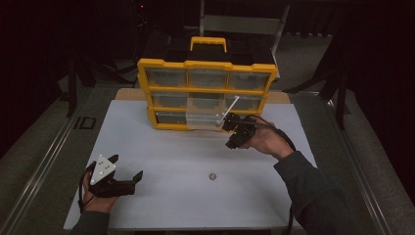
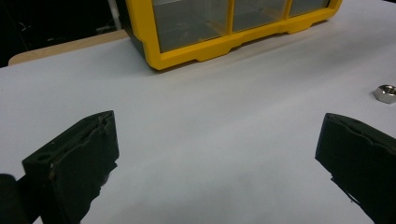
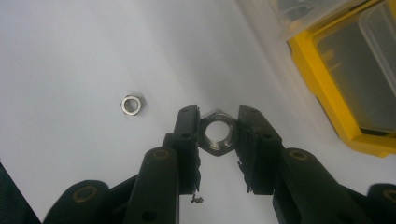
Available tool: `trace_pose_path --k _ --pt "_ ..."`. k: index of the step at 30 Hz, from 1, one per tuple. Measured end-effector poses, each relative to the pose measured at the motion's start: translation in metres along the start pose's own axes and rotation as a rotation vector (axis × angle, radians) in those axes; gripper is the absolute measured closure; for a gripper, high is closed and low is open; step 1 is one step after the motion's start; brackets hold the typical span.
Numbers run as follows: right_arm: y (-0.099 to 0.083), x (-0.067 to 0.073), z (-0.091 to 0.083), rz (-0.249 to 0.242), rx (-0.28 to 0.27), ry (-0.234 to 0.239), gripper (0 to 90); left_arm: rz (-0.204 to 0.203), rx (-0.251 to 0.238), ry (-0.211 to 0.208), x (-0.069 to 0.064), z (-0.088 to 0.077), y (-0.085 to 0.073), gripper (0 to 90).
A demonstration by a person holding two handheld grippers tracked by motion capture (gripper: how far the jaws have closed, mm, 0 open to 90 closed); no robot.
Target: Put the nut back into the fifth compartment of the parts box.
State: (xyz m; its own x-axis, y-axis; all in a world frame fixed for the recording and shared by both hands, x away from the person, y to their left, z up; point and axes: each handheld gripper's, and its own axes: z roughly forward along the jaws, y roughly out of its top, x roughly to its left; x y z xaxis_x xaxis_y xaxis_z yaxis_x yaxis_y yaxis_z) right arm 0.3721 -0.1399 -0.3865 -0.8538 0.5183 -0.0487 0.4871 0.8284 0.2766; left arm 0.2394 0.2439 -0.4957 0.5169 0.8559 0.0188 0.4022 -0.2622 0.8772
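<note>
The right gripper (image 3: 217,116) pinches a large metal hex nut (image 3: 218,134) between its two black jaws; the nut stands on edge, so its threaded hole faces the camera in the right gripper view. In the high view this gripper (image 1: 234,132) is held above the white table (image 1: 161,147), just in front of the yellow organizer (image 1: 208,63), near a clear drawer (image 1: 204,119) that is pulled out from the bottom row.

A second, smaller nut (image 1: 212,176) lies flat on the table, well apart from both grippers; it shows also in the right gripper view (image 3: 131,104) and at the edge of the left gripper view (image 2: 385,93).

The left gripper (image 1: 128,169) rests low at the near left part of the table, its jaws spread wide with nothing between them.

No brand, label or writing can be read on the organizer, the nuts or the grippers.
</note>
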Motion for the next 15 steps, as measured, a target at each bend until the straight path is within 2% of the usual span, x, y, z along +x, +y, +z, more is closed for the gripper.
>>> trace_pose_path --k 15 --pt "0.006 -0.008 -0.015 -0.001 -0.005 0.002 70.1 0.0 0.001 0.0 0.0 0.0 0.0 0.0"
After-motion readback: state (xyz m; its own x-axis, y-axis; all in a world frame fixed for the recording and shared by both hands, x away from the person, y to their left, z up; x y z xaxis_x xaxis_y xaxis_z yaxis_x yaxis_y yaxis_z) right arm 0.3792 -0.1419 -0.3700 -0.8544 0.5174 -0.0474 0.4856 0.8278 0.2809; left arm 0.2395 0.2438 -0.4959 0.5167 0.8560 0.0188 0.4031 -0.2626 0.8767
